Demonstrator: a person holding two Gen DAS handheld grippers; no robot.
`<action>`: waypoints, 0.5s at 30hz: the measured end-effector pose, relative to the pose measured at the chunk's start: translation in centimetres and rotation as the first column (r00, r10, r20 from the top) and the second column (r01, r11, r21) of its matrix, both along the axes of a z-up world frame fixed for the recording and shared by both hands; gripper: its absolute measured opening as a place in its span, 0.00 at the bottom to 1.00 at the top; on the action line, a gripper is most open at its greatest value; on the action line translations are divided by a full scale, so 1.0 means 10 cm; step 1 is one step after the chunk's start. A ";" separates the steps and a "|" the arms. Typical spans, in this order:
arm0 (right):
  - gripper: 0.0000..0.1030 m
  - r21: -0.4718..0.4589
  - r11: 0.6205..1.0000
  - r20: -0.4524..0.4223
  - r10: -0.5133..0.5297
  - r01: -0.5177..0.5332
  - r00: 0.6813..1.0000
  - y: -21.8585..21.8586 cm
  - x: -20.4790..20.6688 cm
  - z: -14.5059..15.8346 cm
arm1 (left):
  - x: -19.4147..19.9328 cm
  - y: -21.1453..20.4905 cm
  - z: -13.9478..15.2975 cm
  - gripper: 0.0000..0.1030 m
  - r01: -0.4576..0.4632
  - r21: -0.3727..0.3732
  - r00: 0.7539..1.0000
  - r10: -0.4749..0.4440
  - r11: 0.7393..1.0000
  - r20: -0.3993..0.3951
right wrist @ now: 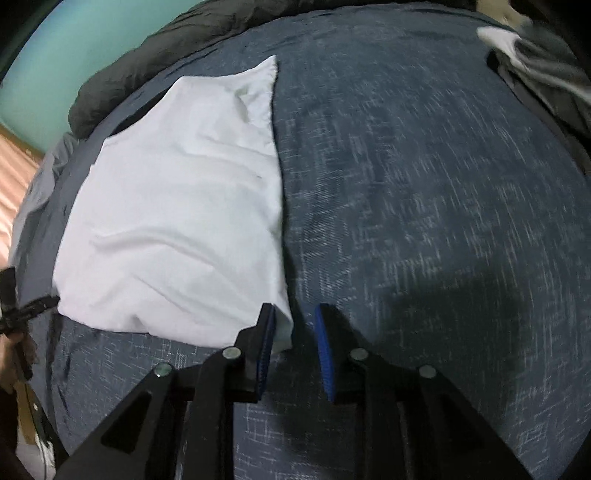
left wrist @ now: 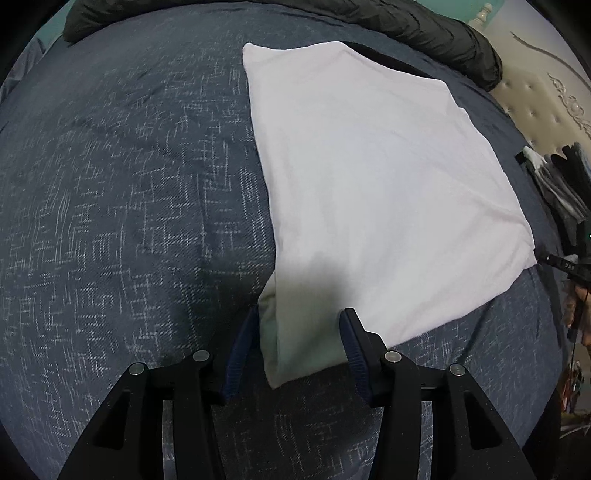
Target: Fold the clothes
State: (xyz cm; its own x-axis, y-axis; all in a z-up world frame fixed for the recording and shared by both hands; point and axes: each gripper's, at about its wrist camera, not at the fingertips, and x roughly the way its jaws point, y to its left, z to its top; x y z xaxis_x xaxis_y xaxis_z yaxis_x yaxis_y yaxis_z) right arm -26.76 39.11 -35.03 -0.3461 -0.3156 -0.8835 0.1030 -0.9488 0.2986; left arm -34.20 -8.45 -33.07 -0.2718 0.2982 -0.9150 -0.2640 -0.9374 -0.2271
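A white folded garment [left wrist: 369, 177] lies flat on the blue-grey bedspread [left wrist: 129, 184]. My left gripper [left wrist: 301, 315] stands open over its near corner, which lies slack in shadow between the blue pads. In the right wrist view the same garment [right wrist: 177, 221] spreads to the left, creased, with a straight right edge. My right gripper [right wrist: 294, 306] is open by a narrow gap. The garment's near right corner rests against the left pad, and the right pad is clear of it.
A dark padded blanket [left wrist: 424, 26] is bunched along the far edge of the bed. A pile of grey and white clothes [left wrist: 561, 181] sits at the right by the tufted headboard [left wrist: 535, 96]. Bare bedspread [right wrist: 424, 184] stretches right of the garment.
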 end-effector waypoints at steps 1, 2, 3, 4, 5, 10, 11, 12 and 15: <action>0.21 -0.002 1.000 -0.005 -0.003 0.003 1.000 0.01 0.01 0.02 | -0.02 -0.01 0.01 0.50 0.000 0.001 1.000 0.000 1.000 0.001; 0.21 -0.003 1.000 -0.010 -0.007 0.007 1.000 0.02 0.02 0.05 | -0.03 -0.02 0.02 0.50 -0.001 0.003 1.000 0.001 1.000 0.002; 0.21 -0.008 1.000 -0.016 -0.009 0.009 1.000 0.03 0.03 0.08 | -0.05 -0.03 0.03 0.50 -0.005 0.011 1.000 0.005 1.000 0.005; 0.21 -0.028 0.999 -0.022 -0.020 0.019 1.000 0.05 0.04 0.12 | -0.07 -0.06 0.03 0.50 -0.012 0.026 1.000 0.012 1.000 0.009; 0.21 -0.047 0.998 -0.028 -0.032 0.030 0.999 0.07 0.05 0.16 | -0.09 -0.09 0.04 0.50 -0.023 0.045 1.000 0.023 0.999 0.015; 0.21 -0.144 0.989 0.053 -0.025 0.032 0.998 0.06 0.07 0.07 | -0.20 -0.21 0.01 0.50 -0.066 0.120 0.997 0.061 0.991 0.045; 0.21 -0.138 0.990 0.062 -0.018 0.026 0.998 0.01 0.09 0.05 | -0.22 -0.22 0.00 0.50 -0.070 0.130 0.997 0.064 0.989 0.050; 0.21 -0.133 0.991 0.063 -0.014 0.022 0.998 -0.01 0.09 0.03 | -0.25 -0.24 -0.01 0.50 -0.075 0.139 0.996 0.068 0.987 0.051; 0.11 -0.132 0.991 0.043 -0.014 0.020 0.999 -0.03 0.12 0.01 | -0.17 -0.29 0.00 0.35 -0.078 0.146 0.996 0.071 0.986 0.051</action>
